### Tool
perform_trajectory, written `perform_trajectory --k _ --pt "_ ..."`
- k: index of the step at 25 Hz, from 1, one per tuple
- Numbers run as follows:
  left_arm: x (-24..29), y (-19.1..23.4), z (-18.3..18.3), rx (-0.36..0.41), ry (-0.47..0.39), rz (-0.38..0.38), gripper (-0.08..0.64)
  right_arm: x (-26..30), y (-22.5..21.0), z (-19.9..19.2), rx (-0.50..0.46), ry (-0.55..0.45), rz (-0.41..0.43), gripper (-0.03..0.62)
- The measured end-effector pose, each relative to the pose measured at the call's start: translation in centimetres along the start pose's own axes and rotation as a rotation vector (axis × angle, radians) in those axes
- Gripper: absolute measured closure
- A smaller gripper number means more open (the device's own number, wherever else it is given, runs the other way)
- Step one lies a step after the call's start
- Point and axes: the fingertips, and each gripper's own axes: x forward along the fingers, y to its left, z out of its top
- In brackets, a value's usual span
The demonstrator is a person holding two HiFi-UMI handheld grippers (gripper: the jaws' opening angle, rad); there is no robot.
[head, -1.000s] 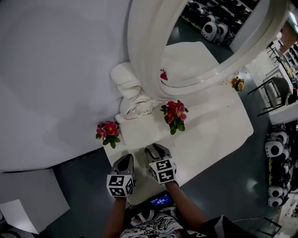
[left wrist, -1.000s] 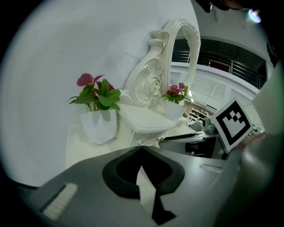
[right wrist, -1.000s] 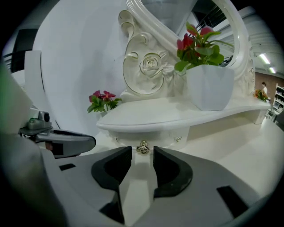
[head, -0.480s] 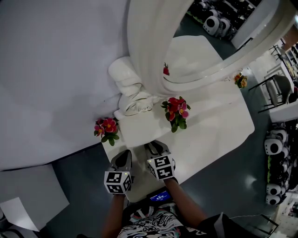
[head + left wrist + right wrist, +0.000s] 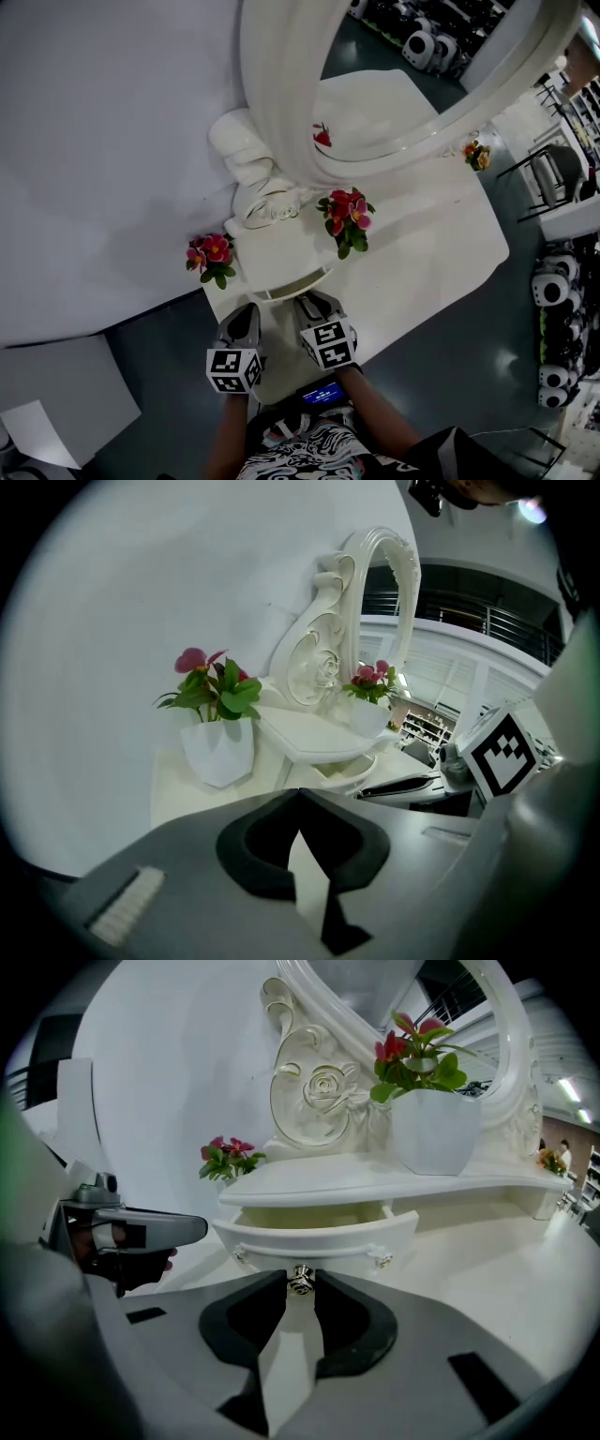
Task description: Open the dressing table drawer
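Observation:
The white dressing table [image 5: 427, 258] carries a small raised shelf [image 5: 375, 1180] under its oval mirror [image 5: 281, 112]. Beneath the shelf, the curved white drawer [image 5: 319, 1235] stands partly pulled out, its pale inside showing; it is also in the head view [image 5: 292, 283]. My right gripper [image 5: 300, 1282] is shut on the drawer's small metal knob [image 5: 300, 1280], one pad on each side. My left gripper [image 5: 242, 323] hovers just left of it, off the table's front edge, shut with nothing between its jaws [image 5: 298, 795]. The left gripper view shows the right gripper [image 5: 405, 786] at the drawer [image 5: 345, 772].
One white pot of red flowers [image 5: 345, 217] stands on the shelf's right end and another [image 5: 210, 255] at the table's left corner. A small yellow bouquet [image 5: 477, 153] sits far right. Dark floor [image 5: 159, 347] surrounds the table, with white panda figures [image 5: 555, 291] at the right.
The drawer has slid out from under the shelf toward me, with the right gripper on its knob drawing back a little. The left gripper has stayed in place.

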Motion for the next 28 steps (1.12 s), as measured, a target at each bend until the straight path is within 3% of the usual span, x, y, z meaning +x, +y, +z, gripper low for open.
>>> perform_trajectory --k 15,20,28 --pt "-0.6 -1.4 -1.3 -0.007 0.004 -0.006 0.558 -1.5 0.4 -1.4 0.003 -0.004 0.004 0.492" --pt "-0.3 -2.2 -1.7 -0.001 0.007 -0.020 0.558 -2.3 0.1 -2.1 0.008 0.002 -0.002 0.462" --pt "-0.2 -3.1 -2.0 0.015 0.005 -0.036 0.558 -4.5 -0.9 -1.0 0.006 -0.089 -0.043 0.526"
